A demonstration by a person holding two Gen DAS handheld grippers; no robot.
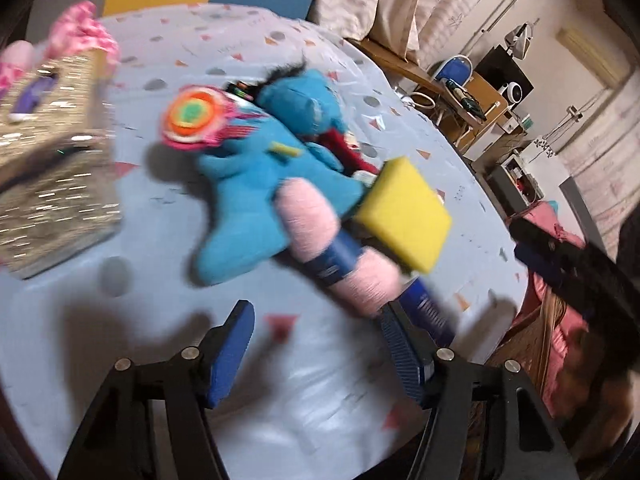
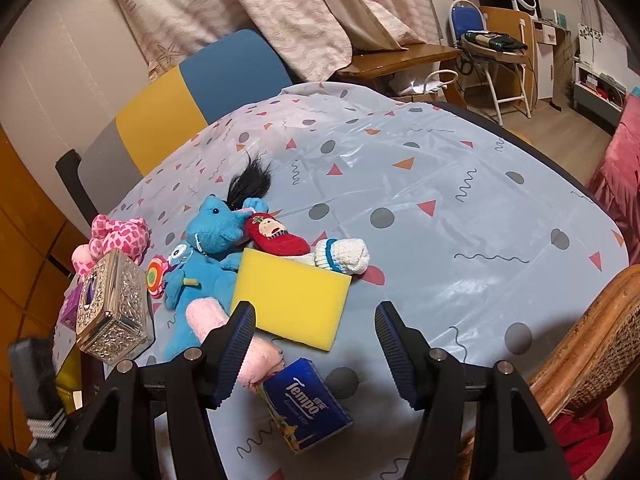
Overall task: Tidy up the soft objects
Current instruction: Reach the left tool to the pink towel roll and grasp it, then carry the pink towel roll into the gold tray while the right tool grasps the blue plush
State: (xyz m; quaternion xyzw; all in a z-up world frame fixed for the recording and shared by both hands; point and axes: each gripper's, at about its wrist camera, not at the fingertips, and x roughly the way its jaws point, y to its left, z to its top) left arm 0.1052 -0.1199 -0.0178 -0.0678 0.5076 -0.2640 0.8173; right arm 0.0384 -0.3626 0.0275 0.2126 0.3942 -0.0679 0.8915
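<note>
Left gripper (image 1: 316, 344): your jaws stand wide, empty, lower centre of frame.
Right gripper (image 2: 316, 344): your jaws stand wide, empty.
Soft objects: blue plush toy (image 2: 208, 248), yellow sponge (image 2: 292, 300), pink roll (image 2: 240, 344) clustered centre-left on the tablecloth (image 2: 440, 208).
Tempo tissue pack (image 2: 306, 408): lower centre, touching the pink roll.

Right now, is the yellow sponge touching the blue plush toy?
Touching. In the right wrist view the yellow sponge leans with its upper left corner against the blue plush toy, with no tablecloth visible between them.
</note>
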